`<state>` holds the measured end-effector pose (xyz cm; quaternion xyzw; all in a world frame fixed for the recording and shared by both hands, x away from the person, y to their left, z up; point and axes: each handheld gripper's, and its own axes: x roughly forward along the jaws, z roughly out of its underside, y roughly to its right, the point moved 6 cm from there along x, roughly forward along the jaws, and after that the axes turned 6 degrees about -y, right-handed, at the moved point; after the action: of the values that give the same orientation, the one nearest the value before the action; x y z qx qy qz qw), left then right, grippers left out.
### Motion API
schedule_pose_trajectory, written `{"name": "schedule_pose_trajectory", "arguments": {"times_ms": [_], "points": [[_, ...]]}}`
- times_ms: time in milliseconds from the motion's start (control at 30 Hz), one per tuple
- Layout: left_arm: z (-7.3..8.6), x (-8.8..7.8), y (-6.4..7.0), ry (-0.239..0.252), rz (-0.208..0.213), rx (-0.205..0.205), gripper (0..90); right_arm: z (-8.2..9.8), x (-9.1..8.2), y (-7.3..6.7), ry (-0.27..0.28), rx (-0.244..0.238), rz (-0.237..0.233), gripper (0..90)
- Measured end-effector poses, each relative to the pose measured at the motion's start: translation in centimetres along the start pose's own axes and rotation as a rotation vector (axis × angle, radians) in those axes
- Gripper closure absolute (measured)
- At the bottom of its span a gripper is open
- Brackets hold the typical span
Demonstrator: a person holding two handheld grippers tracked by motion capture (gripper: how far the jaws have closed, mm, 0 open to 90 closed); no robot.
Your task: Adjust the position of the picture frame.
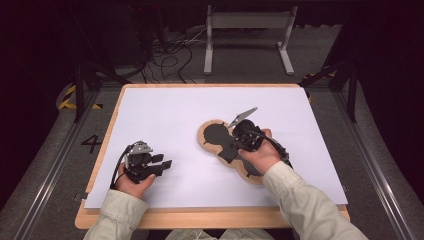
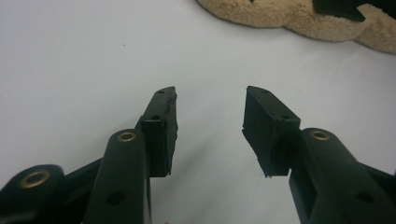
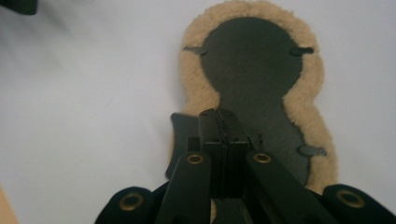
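Observation:
A tan fleece pad [image 1: 204, 137] [image 3: 308, 109] [image 2: 289, 18] lies right of the middle of the white surface [image 1: 170, 110]. On top of it is a dark sheet [image 1: 217, 134] [image 3: 252, 65] with a round head and narrow waist. My right gripper [image 1: 231, 147] [image 3: 219, 114] is over the pad's waist, its jaws pressed together on the dark sheet's edge; a dark flap [image 3: 175, 140] curls up just left of them. My left gripper [image 1: 165, 165] [image 2: 210, 98] rests near the front left of the surface, jaws open over bare white with nothing between them.
The white surface covers a wooden table [image 1: 200, 218] with its front edge close to the person. Behind the table a white metal stand [image 1: 247, 22] and loose cables [image 1: 170, 55] lie on the floor. Dark frame posts [image 1: 79, 90] flank the table.

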<state>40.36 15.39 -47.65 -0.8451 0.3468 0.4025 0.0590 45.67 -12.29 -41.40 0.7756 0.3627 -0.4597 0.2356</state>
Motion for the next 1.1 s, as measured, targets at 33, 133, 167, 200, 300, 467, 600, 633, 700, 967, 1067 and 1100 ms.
{"name": "schedule_pose_trajectory", "arguments": {"times_ms": [33,133,167,200,300,467,600,633,700,967,1067,1100], "points": [[0.2,-0.2,-0.2,0.004,-0.006,-0.004,54.5,-0.5,0.2,0.4,-0.004,0.004,0.008,90.0],[0.7,-0.5,-0.3,-0.003,-0.010,-0.010,55.8,-1.7,0.6,1.7,-0.025,0.014,0.021,90.0],[0.9,-0.5,-0.4,-0.008,-0.017,-0.012,55.9,-2.1,0.8,2.2,-0.035,0.015,0.030,90.0],[1.0,-0.6,-0.4,-0.008,-0.018,-0.019,55.8,-2.6,1.1,2.7,-0.045,0.019,0.039,90.0],[1.2,-0.8,-0.5,-0.012,-0.023,-0.025,55.2,-3.2,1.6,3.5,-0.055,0.029,0.042,90.0],[1.6,-0.9,-0.8,-0.013,-0.029,-0.032,54.2,-4.3,2.7,4.7,-0.018,0.045,0.026,90.0],[1.6,-0.7,-0.9,-0.023,-0.036,-0.036,54.1,-4.4,4.3,6.4,-0.018,0.102,0.046,90.0],[1.6,-0.7,-0.9,-0.023,-0.034,-0.039,53.9,-4.4,4.6,6.8,-0.015,0.119,0.051,90.0],[1.6,-0.6,-0.8,-0.025,-0.032,-0.038,53.7,-4.3,5.2,7.8,-0.010,0.144,0.072,90.0],[1.8,-0.4,-0.6,-0.037,-0.032,-0.027,53.7,-3.3,7.5,9.4,-0.078,0.193,0.096,90.0],[1.9,-0.5,-0.7,-0.029,-0.034,-0.035,53.6,-3.3,7.9,9.3,-0.095,0.215,0.104,90.0],[1.9,-0.5,-0.7,-0.034,-0.030,-0.036,53.6,-3.3,7.9,9.3,-0.098,0.214,0.109,90.0]]}}
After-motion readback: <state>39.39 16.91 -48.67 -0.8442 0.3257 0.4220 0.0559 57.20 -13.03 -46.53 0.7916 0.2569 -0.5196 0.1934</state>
